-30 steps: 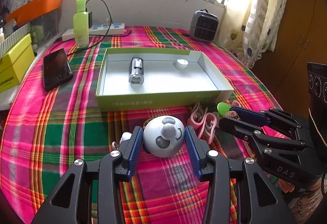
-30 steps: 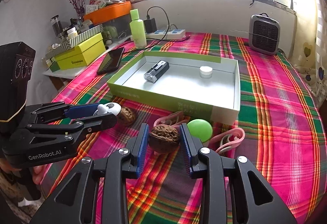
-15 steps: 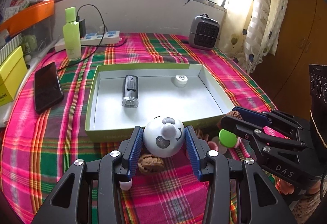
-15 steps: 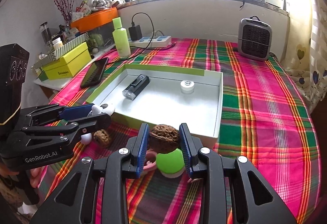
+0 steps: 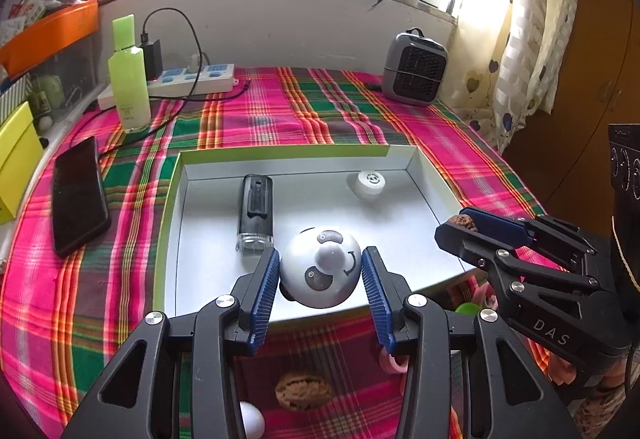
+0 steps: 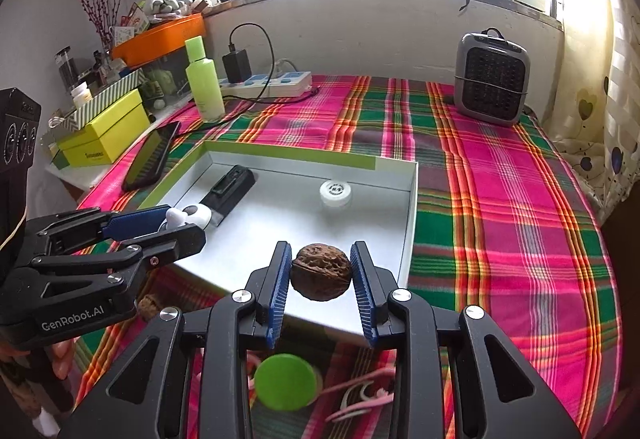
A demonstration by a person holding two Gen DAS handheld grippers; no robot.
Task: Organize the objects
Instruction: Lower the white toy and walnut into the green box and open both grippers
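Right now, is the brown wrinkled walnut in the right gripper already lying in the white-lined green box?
Not yet. The walnut is clamped between the right gripper's blue pads, held above the box near its front edge.

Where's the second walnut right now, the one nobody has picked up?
In the left wrist view, the loose walnut lies on the plaid tablecloth outside the tray's near wall, low between the left gripper's arms, beside a small white ball.
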